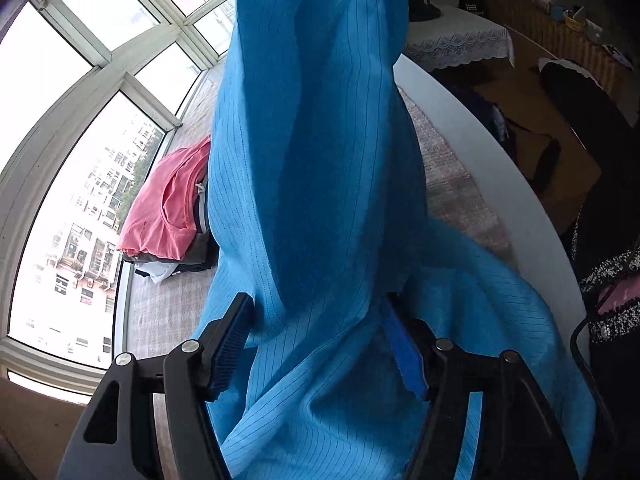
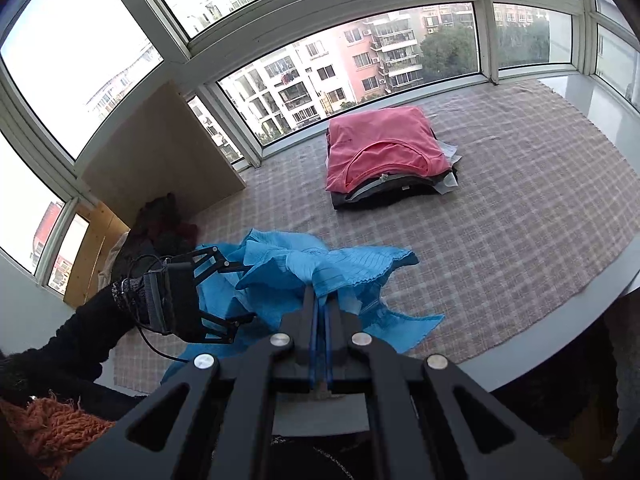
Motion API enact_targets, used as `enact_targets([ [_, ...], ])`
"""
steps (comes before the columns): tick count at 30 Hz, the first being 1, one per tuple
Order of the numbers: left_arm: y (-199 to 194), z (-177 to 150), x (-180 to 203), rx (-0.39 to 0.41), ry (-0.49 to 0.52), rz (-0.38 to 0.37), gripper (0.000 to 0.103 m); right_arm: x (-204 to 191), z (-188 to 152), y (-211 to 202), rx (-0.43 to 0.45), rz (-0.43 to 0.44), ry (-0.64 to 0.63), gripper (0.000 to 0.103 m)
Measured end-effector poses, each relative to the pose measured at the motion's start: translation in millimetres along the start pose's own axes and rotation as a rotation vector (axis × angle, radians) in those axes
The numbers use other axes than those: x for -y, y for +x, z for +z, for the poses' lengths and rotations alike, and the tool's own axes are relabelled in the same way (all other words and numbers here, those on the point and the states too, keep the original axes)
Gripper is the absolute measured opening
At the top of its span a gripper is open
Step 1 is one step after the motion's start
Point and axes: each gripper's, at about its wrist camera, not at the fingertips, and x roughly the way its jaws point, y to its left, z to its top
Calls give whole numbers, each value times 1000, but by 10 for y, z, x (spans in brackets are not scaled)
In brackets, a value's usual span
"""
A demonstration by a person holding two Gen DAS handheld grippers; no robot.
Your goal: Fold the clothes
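A blue pin-striped garment point(image 1: 316, 152) hangs in a long drape in front of the left wrist camera. It also shows in the right wrist view point(image 2: 320, 272), bunched above the checked cloth. My left gripper point(image 1: 320, 344) is open, its blue-padded fingers point(image 1: 230, 344) apart with the fabric running between them; it also shows in the right wrist view point(image 2: 240, 292). My right gripper point(image 2: 322, 308) is shut on an edge of the blue garment and holds it up.
A stack of folded clothes with a pink top point(image 2: 384, 148) lies on the checked cloth point(image 2: 520, 208) near the windows. A wooden box point(image 2: 160, 152) and dark clothes point(image 2: 168, 228) sit at the left. The white table rim point(image 1: 500, 168) curves at the right.
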Motion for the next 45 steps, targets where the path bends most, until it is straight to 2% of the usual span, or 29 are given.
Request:
enact_targets([
  [1, 38, -5, -56, -8, -16, -4, 64, -25, 4, -6, 6, -7, -10, 3],
  [3, 114, -14, -167, -23, -49, -13, 55, -61, 28, -13, 23, -11, -18, 3],
  [4, 132, -20, -231, -25, -68, -12, 36, -80, 53, -21, 36, -10, -22, 3],
  [5, 127, -31, -319, -25, -98, -3, 14, -110, 89, -39, 53, -10, -30, 3],
  [6, 115, -46, -426, -31, -140, 10, 8, -174, 158, -87, 85, -10, -47, 3],
  [10, -181, -109, -767, -13, -248, 73, 5, -449, 457, -302, 214, -8, -114, 2],
  [15, -1071, -106, -1205, 36, -320, 292, 5, -1154, 1232, -1027, 454, 48, -208, 2],
  [19, -2192, 11, -1632, 81, -362, 534, 5, -1799, 1782, -1742, 640, 89, -269, 2],
  [21, -2812, 94, -1780, 88, -357, 695, 4, -2113, 1957, -2148, 711, 124, -276, 2],
  [22, -3132, 130, -1854, 90, -369, 762, 3, -2266, 2003, -2341, 747, 125, -286, 2],
  [24, -3774, 185, -1955, 118, -401, 850, 3, -2554, 2027, -2700, 814, 127, -303, 2],
  [28, -4815, 291, -1872, 165, -419, 1007, 3, -3012, 1942, -3246, 892, 132, -341, 2],
  [32, -5408, 333, -1670, 175, -437, 1081, 3, -3340, 1815, -3632, 933, 139, -375, 2],
  [38, -5871, 314, -1310, 209, -426, 1158, 3, -3684, 1549, -3976, 958, 157, -447, 2],
  [41, -6017, 226, -1139, 228, -420, 1184, 3, -3777, 1481, -4002, 951, 179, -463, 2],
  [45, -6195, 116, -915, 252, -426, 1200, 3, -3830, 1519, -3815, 893, 208, -470, 2],
])
